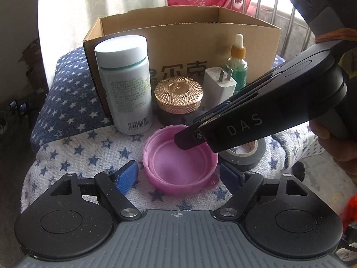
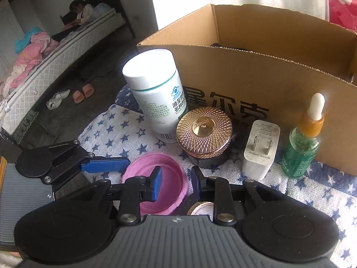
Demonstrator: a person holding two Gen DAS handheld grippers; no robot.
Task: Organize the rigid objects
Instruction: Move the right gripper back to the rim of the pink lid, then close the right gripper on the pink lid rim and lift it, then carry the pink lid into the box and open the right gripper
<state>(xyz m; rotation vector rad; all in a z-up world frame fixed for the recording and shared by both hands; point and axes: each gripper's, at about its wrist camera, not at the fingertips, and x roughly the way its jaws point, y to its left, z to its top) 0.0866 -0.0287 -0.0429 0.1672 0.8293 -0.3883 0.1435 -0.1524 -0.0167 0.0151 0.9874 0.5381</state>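
Note:
A pink plastic lid (image 1: pixel 178 163) lies upside down on the star-patterned cloth (image 1: pixel 89 151), also in the right wrist view (image 2: pixel 169 178). My left gripper (image 1: pixel 178 174) is open, its blue fingers (image 1: pixel 126 175) on either side of the lid, apart from it. My right gripper (image 2: pixel 176 183) is open and straddles the lid's right rim, one finger (image 2: pixel 157 183) inside the lid, the other outside. It reaches in from the right in the left wrist view (image 1: pixel 187 138). Behind stand a white bottle (image 1: pixel 125 84), a gold-lidded jar (image 1: pixel 178 95), a white charger (image 1: pixel 219 87) and a green dropper bottle (image 1: pixel 237 64).
An open cardboard box (image 1: pixel 178 44) stands behind the row of objects. A roll of black tape (image 1: pixel 245 156) lies right of the lid, under my right gripper. The cloth-covered surface drops off at the left. A bed and slippers (image 2: pixel 82 92) are on the floor beyond.

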